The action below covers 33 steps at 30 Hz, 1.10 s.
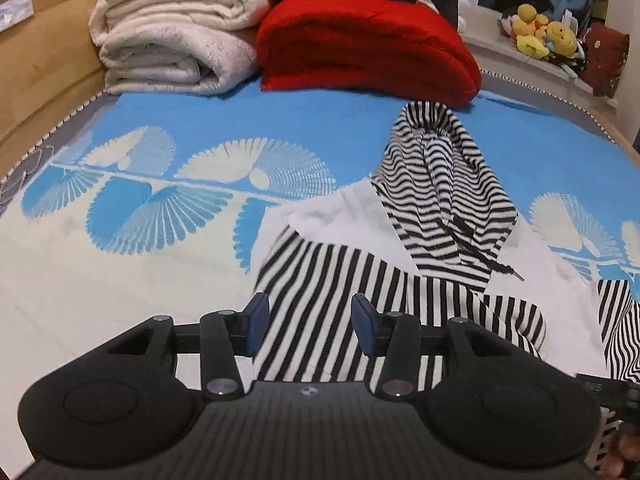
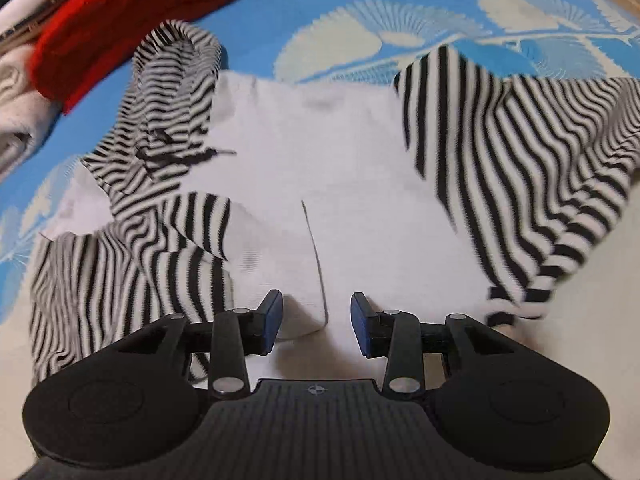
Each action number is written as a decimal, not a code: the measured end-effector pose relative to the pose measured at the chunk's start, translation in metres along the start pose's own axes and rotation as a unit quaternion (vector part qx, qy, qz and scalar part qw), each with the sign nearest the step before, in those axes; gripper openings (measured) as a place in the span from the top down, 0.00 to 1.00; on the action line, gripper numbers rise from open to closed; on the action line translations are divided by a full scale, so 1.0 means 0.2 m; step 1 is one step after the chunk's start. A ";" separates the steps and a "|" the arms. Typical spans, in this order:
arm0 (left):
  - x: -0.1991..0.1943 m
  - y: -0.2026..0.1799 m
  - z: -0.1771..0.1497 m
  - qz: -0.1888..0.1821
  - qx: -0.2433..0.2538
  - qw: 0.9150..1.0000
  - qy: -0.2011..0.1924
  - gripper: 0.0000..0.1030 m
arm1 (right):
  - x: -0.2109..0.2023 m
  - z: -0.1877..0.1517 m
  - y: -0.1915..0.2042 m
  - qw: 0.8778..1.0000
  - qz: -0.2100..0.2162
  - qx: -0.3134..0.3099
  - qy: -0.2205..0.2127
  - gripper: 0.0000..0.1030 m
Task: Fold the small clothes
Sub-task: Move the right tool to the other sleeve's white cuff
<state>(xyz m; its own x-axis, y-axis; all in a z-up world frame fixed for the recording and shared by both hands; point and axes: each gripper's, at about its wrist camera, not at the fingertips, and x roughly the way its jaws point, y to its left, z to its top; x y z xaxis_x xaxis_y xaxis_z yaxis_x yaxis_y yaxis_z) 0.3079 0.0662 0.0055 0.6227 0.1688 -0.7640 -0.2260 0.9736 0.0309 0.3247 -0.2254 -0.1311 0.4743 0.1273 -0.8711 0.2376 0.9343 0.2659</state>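
Observation:
A small white hoodie (image 2: 352, 168) with black-and-white striped hood (image 2: 176, 92) and sleeves lies spread on the bed. In the left wrist view its striped hood (image 1: 444, 184) points away and a striped sleeve (image 1: 320, 304) runs between the fingers of my left gripper (image 1: 310, 324), which is open just above it. My right gripper (image 2: 316, 322) is open over the white body near its lower edge, beside a seam line. The right striped sleeve (image 2: 520, 168) lies folded over to the right.
The bed has a blue and cream fan-patterned cover (image 1: 168, 184). A folded red blanket (image 1: 368, 44) and folded cream blankets (image 1: 172, 36) lie at the head. A wooden bed frame (image 1: 44, 64) is at left. Yellow plush toys (image 1: 544, 32) sit on a ledge.

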 end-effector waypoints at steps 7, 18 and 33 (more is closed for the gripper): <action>0.03 0.00 0.04 -0.014 -0.025 0.999 0.014 0.51 | 0.04 -0.08 0.23 0.990 -0.045 -0.120 -0.056 0.68; 0.02 0.04 0.09 -0.020 -0.028 0.999 0.013 0.51 | -0.44 0.03 0.31 0.959 0.004 -0.141 -0.244 0.94; 0.02 0.00 0.08 -0.031 -0.025 0.999 0.021 0.50 | -0.19 0.06 0.11 0.990 -0.034 -0.063 -0.120 0.55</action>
<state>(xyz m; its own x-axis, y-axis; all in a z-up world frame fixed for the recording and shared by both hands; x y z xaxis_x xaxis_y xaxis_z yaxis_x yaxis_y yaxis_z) 0.3219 0.0688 0.0126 0.6045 0.1011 -0.7901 -0.2260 0.9729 -0.0484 0.3216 -0.2139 -0.0869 0.6525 -0.0059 -0.7578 0.1748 0.9742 0.1429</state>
